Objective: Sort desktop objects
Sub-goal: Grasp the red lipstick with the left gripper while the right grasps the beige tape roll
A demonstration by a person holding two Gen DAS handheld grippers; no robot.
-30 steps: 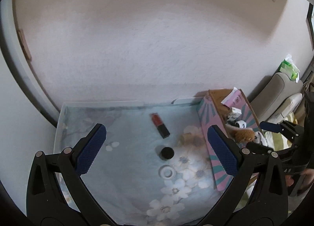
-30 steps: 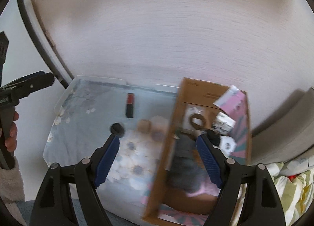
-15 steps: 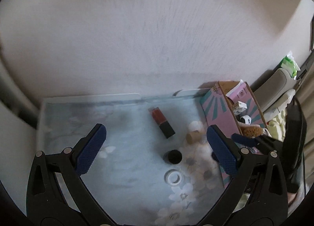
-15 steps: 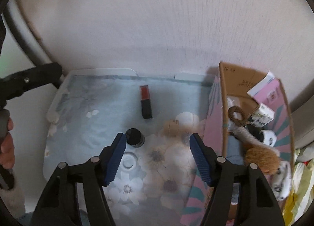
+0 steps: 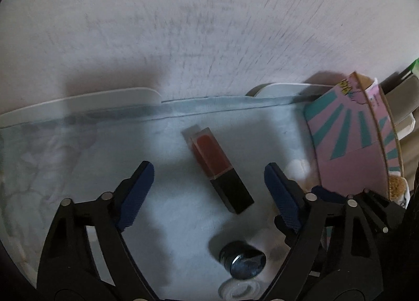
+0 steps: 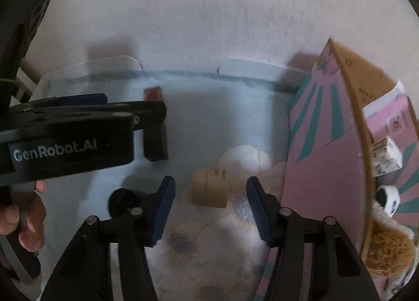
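A red lip gloss tube with a black cap (image 5: 221, 170) lies on the pale blue floral cloth (image 5: 167, 217). My left gripper (image 5: 208, 189) hangs over it, its jaws closing with the tube between them, pads clear of it. A tan cork-like cylinder (image 6: 210, 188) lies on its side on the cloth. My right gripper (image 6: 209, 208) straddles it, jaws closing, pads not touching it. The left gripper's black body (image 6: 70, 131) crosses the right wrist view and hides most of the tube. A pink and teal cardboard box (image 6: 327, 138) stands at the right.
A small dark jar (image 5: 243, 261) and a white ring (image 5: 239, 290) lie near the front. The box holds a tan plush toy (image 6: 387, 251), small printed cubes (image 6: 385, 159) and a pink packet (image 6: 392, 123). A white wall rises behind the table. A person's hand (image 6: 23, 222) grips the left tool.
Both grippers have come down close to the cloth and narrowed their jaws. The tube now sits between the left fingers, the tan cylinder between the right fingers.
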